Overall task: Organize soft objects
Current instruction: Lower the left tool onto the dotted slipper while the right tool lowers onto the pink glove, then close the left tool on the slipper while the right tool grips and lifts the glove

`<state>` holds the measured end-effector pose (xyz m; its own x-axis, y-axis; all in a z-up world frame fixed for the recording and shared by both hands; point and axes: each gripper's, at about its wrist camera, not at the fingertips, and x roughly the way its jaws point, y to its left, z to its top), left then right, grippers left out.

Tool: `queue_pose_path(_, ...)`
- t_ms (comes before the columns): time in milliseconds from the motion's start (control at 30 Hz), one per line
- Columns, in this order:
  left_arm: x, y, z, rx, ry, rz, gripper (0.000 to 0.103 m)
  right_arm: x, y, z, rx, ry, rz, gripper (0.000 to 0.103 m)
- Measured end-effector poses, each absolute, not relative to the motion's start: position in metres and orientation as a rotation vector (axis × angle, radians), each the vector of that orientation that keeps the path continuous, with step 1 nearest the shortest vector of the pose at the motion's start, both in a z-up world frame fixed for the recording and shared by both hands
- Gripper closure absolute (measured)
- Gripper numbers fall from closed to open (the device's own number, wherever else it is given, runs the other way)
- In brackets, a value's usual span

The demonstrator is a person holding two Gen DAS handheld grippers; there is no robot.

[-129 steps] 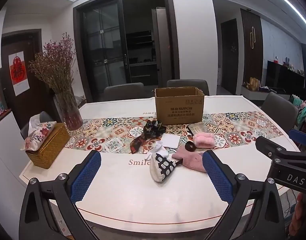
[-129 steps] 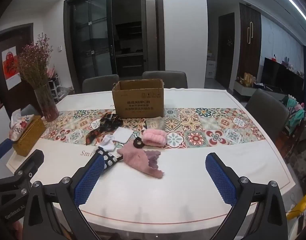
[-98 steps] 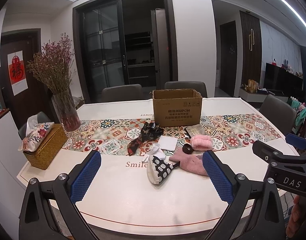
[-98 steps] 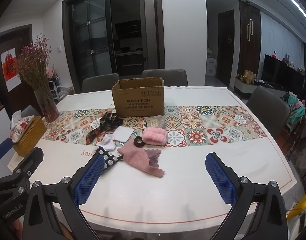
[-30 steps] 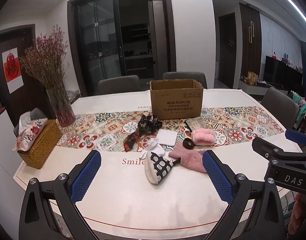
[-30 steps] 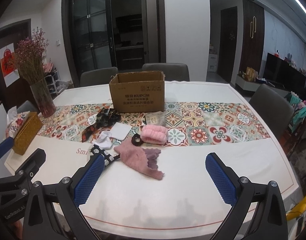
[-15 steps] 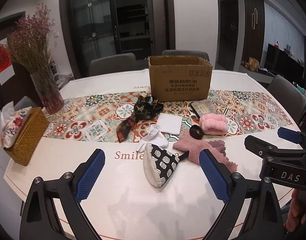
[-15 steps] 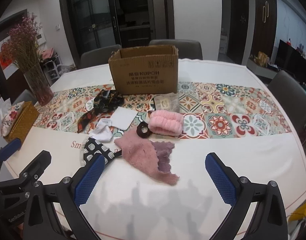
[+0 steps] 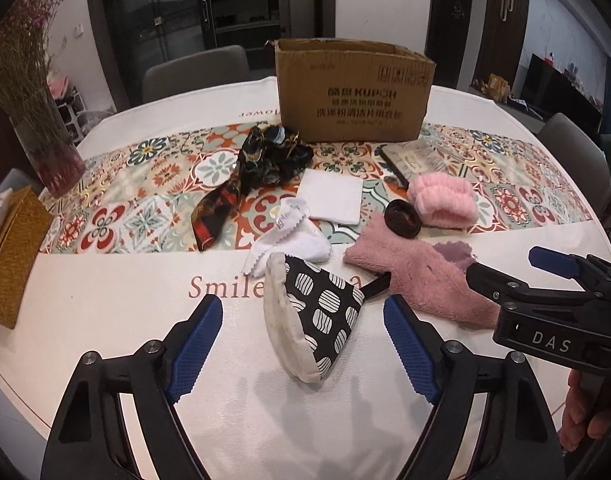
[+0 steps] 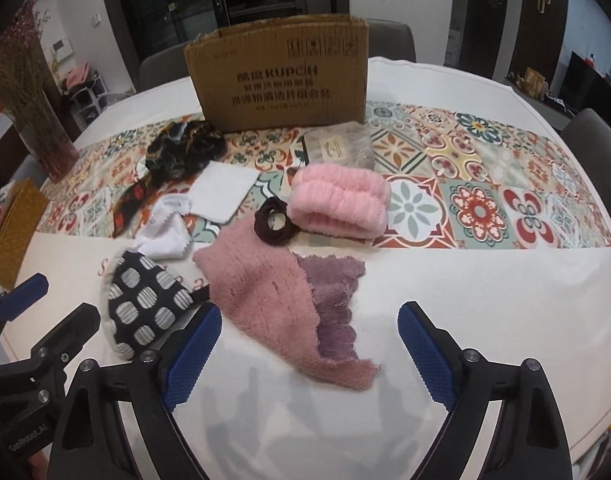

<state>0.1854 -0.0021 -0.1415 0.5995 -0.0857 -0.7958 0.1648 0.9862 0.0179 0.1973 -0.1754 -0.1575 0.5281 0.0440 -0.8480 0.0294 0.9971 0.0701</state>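
My left gripper (image 9: 305, 350) is open, its blue fingers on either side of a black-and-white spotted pouch (image 9: 315, 316) on the table. My right gripper (image 10: 311, 354) is open over the near end of a pink fluffy cloth (image 10: 265, 292) that overlaps a purple cloth (image 10: 333, 292). Behind lie a dark scrunchie (image 10: 272, 227), a pink plush roll (image 10: 339, 205), a white cloth (image 9: 291, 240), a white folded square (image 9: 332, 195) and a dark patterned scarf (image 9: 257, 168). An open cardboard box (image 9: 351, 92) stands at the back.
A flat grey packet (image 10: 339, 147) lies before the box. A vase of dried flowers (image 9: 33, 112) and a woven tissue box (image 9: 9, 256) stand at the left. Grey chairs (image 9: 197, 72) ring the white table with its patterned runner (image 10: 485, 184).
Both grippers have moved forward and down toward the pile; the soft objects loom much larger. The left now brackets the spotted pouch. Nothing on the table has moved.
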Motion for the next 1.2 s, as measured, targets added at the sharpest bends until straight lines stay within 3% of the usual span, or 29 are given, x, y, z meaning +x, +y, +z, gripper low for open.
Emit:
queue_pose_path(500, 0.208, -0.01, -0.192, 0.057, 1.021, -0.1, 0.046, 0.223, -0.173, -0.211, 0.008, 1.071, 0.097, 0.021)
queue_pose_path(633, 0.214, -0.008, -0.198, 0.019, 1.05, -0.116, 0.054, 0.228, -0.172, -0.215, 0.019, 1.074, 0.113, 0.029)
queue_pose_path(867, 0.218, -0.008, -0.201, -0.021, 1.062, -0.13, 0.072, 0.232, -0.168, -0.217, 0.033, 1.08, 0.144, 0.056)
queue_pose_path(1000, 0.217, -0.008, -0.197, -0.023, 1.056, -0.129, 0.081, 0.233, -0.164, -0.215, 0.043, 1.087, 0.181, 0.082)
queue_pose_path(1200, 0.215, -0.011, -0.188, -0.028, 1.028, -0.144, 0.088, 0.23, -0.163, -0.209, 0.051, 1.083, 0.2, 0.091)
